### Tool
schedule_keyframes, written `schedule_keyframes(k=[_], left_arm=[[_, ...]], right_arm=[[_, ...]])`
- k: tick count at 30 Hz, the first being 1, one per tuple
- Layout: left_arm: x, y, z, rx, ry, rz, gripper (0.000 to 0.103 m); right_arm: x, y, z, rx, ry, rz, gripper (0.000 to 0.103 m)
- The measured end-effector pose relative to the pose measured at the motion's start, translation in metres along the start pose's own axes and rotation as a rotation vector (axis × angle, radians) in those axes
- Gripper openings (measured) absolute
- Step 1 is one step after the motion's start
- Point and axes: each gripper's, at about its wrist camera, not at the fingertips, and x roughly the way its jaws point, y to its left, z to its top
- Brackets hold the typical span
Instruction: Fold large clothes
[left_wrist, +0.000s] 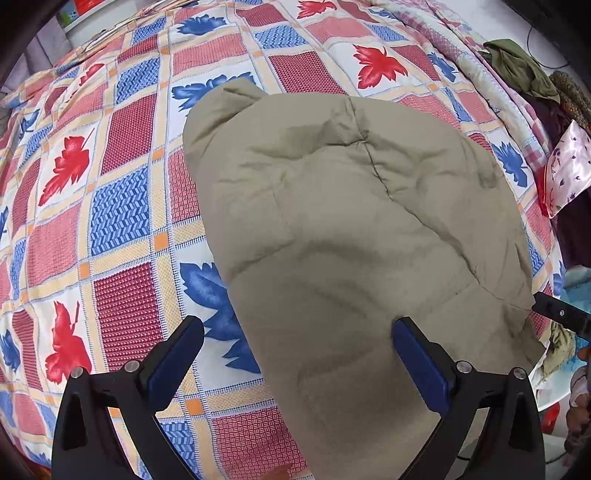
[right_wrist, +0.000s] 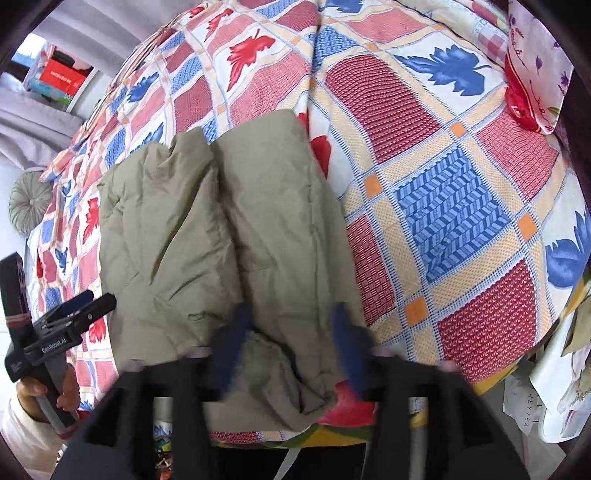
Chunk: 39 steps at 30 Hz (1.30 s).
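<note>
Left of the olive padded garment (right_wrist: 229, 236): left gripper (right_wrist: 83, 301) gripped by a hand (right_wrist: 48, 391), white lettering "GenRobot.AI" legible on its body; jaws spread wide over garment's left edge and bedspread (left_wrist: 122, 206), nothing between the pads. Garment folded, lying flat on the leaf-patterned check bedspread, near its front edge. Over garment's near hem: right gripper (right_wrist: 291, 343) blurred, jaws parted, cloth below but not pinched. Far right of garment, past bedspread edge: white bag (right_wrist: 532, 410) printed "HEYTEA"; floral satin pillow (right_wrist: 535, 62) at upper right.
</note>
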Motion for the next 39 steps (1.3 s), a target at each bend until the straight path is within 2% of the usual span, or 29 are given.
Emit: schedule_keyframes(k=[5, 8, 15, 19, 23, 31, 34, 35, 39], left_arm=[[0.005, 0.002, 0.0, -0.023, 0.006, 0.01, 0.103], [0.007, 0.004, 0.0, -0.034, 0.015, 0.001, 0.103], [0.012, 0.011, -0.001, -0.052, 0.027, -0.051, 0.103], [0.012, 0.023, -0.002, -0.096, 0.032, -0.151, 0.103], [0.013, 0.038, -0.004, -0.168, 0.03, -0.29, 0.103], [0.028, 0.063, -0.005, -0.287, 0.034, -0.489, 0.103], [0.037, 0.068, -0.005, -0.306, 0.041, -0.529, 0.103], [0.039, 0.068, -0.006, -0.307, 0.042, -0.539, 0.103], [0.046, 0.072, -0.007, -0.304, 0.043, -0.575, 0.103]], right_arm=[[0.004, -0.008, 0.007, -0.001, -0.002, 0.002, 0.07], [0.007, -0.014, 0.011, 0.004, -0.005, 0.029, 0.083], [0.012, -0.021, 0.019, -0.005, -0.016, 0.061, 0.087], [0.017, -0.027, 0.023, 0.008, -0.003, 0.085, 0.087], [0.025, -0.033, 0.027, 0.017, 0.021, 0.161, 0.087], [0.051, -0.038, 0.05, 0.037, 0.08, 0.317, 0.087], [0.067, -0.038, 0.061, 0.049, 0.111, 0.363, 0.09], [0.074, -0.039, 0.065, 0.06, 0.123, 0.383, 0.103], [0.092, -0.037, 0.072, 0.105, 0.169, 0.538, 0.103]])
